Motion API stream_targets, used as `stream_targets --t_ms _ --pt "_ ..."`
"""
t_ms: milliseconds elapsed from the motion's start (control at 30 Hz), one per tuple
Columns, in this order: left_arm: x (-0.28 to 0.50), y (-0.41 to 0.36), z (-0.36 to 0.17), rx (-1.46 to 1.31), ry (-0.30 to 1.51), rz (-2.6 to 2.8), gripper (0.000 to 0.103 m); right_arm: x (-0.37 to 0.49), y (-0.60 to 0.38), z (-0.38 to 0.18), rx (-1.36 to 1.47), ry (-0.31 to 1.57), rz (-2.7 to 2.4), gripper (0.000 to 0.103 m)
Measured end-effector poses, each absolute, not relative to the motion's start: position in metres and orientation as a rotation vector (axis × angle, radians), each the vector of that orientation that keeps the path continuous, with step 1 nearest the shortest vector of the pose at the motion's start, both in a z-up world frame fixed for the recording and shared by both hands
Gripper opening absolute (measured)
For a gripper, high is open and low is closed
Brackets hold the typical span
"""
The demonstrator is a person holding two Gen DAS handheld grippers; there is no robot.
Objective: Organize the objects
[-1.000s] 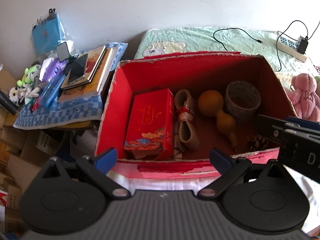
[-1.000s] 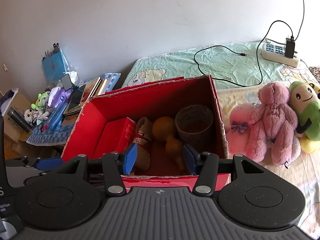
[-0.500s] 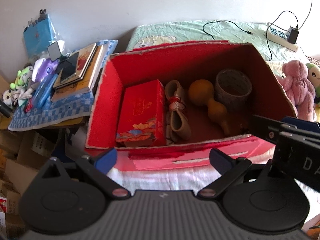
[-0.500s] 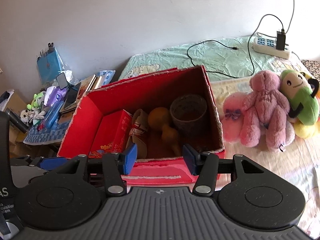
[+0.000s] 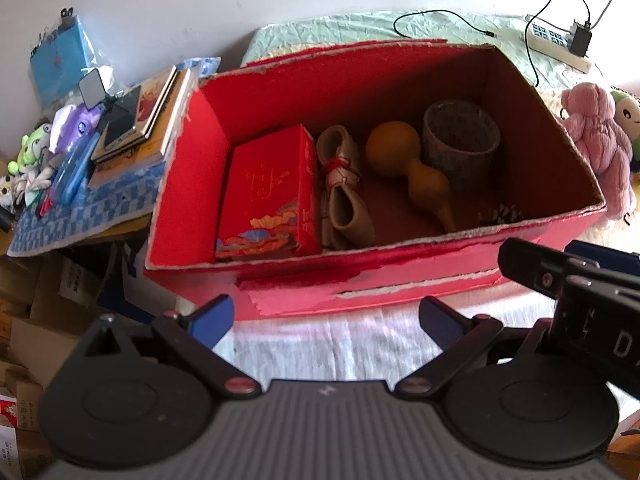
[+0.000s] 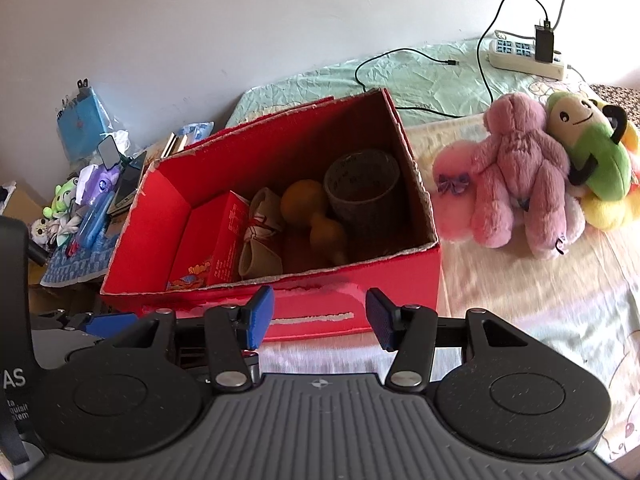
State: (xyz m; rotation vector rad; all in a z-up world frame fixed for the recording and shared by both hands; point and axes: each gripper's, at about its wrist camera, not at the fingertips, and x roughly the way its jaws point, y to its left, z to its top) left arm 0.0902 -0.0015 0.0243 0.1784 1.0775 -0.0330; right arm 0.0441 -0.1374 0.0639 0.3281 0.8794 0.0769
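Left gripper (image 5: 326,320): fingers spread wide, nothing between them, held above the pale bed sheet (image 5: 340,348) just short of the near wall of the red cardboard box (image 5: 360,284).

Right gripper (image 6: 320,318): fingers parted at a narrower gap, empty, likewise just short of the box's near wall; its dark body shows at the right edge of the left wrist view.

Red cardboard box: open-topped, torn along the rim, directly ahead of both grippers, resting on the bed.

Contents, from the left gripper's left to its right:
- red printed carton (image 5: 268,196), lying flat against the left inner wall;
- beige bundle tied with red string (image 5: 342,188), touching the carton's right side;
- orange gourd (image 5: 408,160), lying on its side, narrow end toward the grippers;
- grey patterned cup (image 5: 460,140), upright, in the far right corner, just beside the gourd.

Outside the box:
- pink plush bear (image 6: 516,168), ahead and to the right of the right gripper, near the box's right wall;
- green and yellow plush toy (image 6: 588,148), leaning against the bear's far side;
- white power strip (image 6: 524,56) with black cable, far ahead by the wall;
- stack of books (image 5: 144,124) on a blue checked cloth (image 5: 72,216), ahead and to the left of the left gripper, beside the box.
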Motion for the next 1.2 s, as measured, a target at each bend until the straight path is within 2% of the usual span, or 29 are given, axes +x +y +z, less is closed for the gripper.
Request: stream_targets --t_ms 500,1200 --pt "0.089 0.008 0.027 0.168 1.071 -0.021 0.099 0.046 -0.132 0.063 0.322 0.885 0.062 0.055" --pt "0.105 0.008 0.079 0.183 0.911 -0.026 0.099 0.051 -0.143 0.096 0.288 0.747 0.015 0.055"
